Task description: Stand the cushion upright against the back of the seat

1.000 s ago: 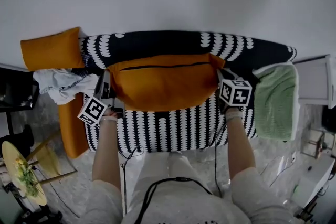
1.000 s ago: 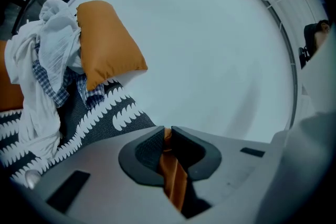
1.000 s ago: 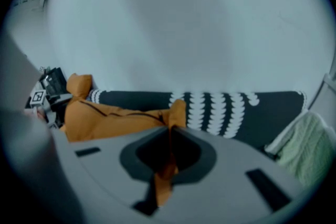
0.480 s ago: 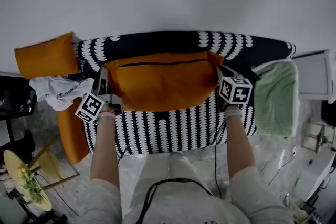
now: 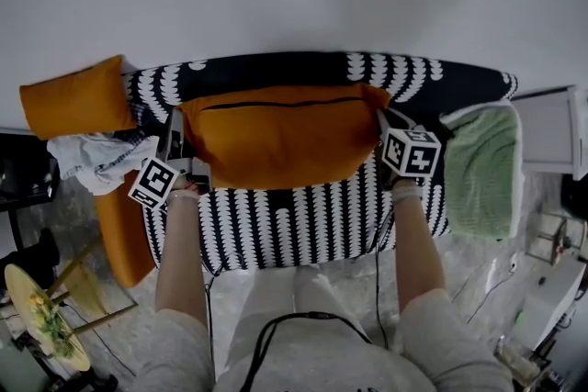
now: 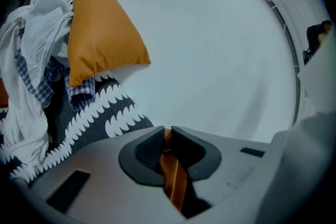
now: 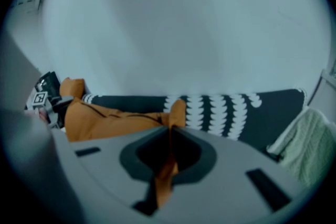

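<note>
A large orange cushion (image 5: 280,138) stands along the black-and-white patterned sofa (image 5: 303,220), its top edge near the backrest (image 5: 276,69). My left gripper (image 5: 177,145) is shut on the cushion's left corner; orange fabric (image 6: 170,176) shows pinched between its jaws. At the cushion's right corner my right gripper (image 5: 388,131) is shut too, with orange cloth (image 7: 165,176) caught between the pads. In the right gripper view the cushion (image 7: 105,118) stretches away to the left in front of the backrest (image 7: 220,110).
A second orange cushion (image 5: 73,96) sits on the left armrest, with crumpled white and checked clothes (image 5: 101,156) beside it. A green blanket (image 5: 482,170) covers the right armrest. A white wall rises behind the sofa. A small table with a plant (image 5: 41,312) stands lower left.
The cushion has shifted a little toward the backrest, and my left gripper moved slightly with its corner. The right gripper has hardly moved.
</note>
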A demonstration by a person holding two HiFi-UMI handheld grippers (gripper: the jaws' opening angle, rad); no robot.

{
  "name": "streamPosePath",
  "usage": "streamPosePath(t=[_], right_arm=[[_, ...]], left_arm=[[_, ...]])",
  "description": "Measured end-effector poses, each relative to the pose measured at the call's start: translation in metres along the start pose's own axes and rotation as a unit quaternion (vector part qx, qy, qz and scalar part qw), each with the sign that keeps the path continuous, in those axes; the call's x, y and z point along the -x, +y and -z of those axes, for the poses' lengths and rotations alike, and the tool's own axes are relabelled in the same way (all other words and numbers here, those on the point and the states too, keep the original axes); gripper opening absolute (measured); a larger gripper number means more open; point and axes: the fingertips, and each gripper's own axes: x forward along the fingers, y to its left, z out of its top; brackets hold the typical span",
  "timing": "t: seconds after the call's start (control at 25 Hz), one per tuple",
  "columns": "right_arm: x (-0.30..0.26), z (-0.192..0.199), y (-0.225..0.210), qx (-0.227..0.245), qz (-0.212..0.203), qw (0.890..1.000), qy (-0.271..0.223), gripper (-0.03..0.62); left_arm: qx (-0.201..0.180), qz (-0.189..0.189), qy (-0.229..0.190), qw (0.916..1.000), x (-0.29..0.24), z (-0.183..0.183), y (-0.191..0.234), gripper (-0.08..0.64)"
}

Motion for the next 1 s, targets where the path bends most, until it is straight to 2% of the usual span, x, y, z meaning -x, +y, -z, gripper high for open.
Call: streamPosePath(t=[0.12,0.36,0.56,0.68,0.8,0.88,1.0], right_arm=[[0.0,0.001,-0.004,0.0,0.003,1.0,-0.001,0.025],[-0.003,0.004,-0.008,0.003,0.009,1.0,-0.004,0.026],[-0.005,0.007,-0.013,-0.002,0.01,1.0,-0.006,0.028],[-0.006,0.008,-0.016,-0.009,0.015,1.0,-0.013,0.029],[-0.002,0.009,-0.021,-0.017,0.039,0.999,-0.022,0.04],[0.001,0.012,-0.024,-0.022,0.053,0.998,-0.027,0.095],[0.004,0.015,-0.029,-0.032,0.059,0.997,-0.031,0.14]], left_arm=[[-0.008,-0.006,0.005,0.9999,-0.001,0.002,0.001,0.064],[-0.048,-0.014,0.017,0.9986,-0.002,0.005,0.007,0.064],[-0.052,-0.004,0.018,0.9985,0.003,0.005,0.007,0.064],[-0.1,-0.005,0.024,0.9946,0.002,0.005,0.003,0.064],[-0.176,-0.018,0.036,0.9836,0.003,0.006,-0.001,0.066],[-0.215,-0.024,0.044,0.9754,0.003,0.007,-0.005,0.067],[-0.258,-0.034,0.05,0.9642,0.005,0.006,-0.008,0.079]])
